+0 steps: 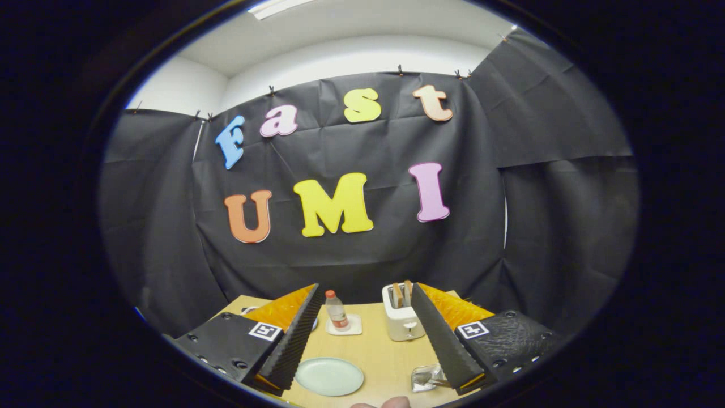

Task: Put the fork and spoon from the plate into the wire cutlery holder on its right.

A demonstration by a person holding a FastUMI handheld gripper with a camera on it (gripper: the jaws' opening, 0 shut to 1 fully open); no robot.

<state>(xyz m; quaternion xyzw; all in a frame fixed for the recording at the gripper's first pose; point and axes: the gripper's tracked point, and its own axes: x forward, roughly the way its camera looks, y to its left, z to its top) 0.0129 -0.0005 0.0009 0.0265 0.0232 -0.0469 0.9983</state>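
My gripper (365, 287) is open, its two black ribbed fingers (294, 340) spread wide above the wooden table (379, 351) with nothing between them. A pale green plate (329, 375) lies low between the fingers, near the left one, and its surface looks bare. To its right sits the silvery wire cutlery holder (426, 377), partly hidden by the right finger. Something shiny shows in it, but I cannot tell whether it is the fork or the spoon.
A small bottle (336, 310) with a red cap stands on a white coaster beyond the plate. A white toaster (402, 320) with slices in it stands to the bottle's right. A fingertip of a person's hand (391, 402) shows at the near table edge.
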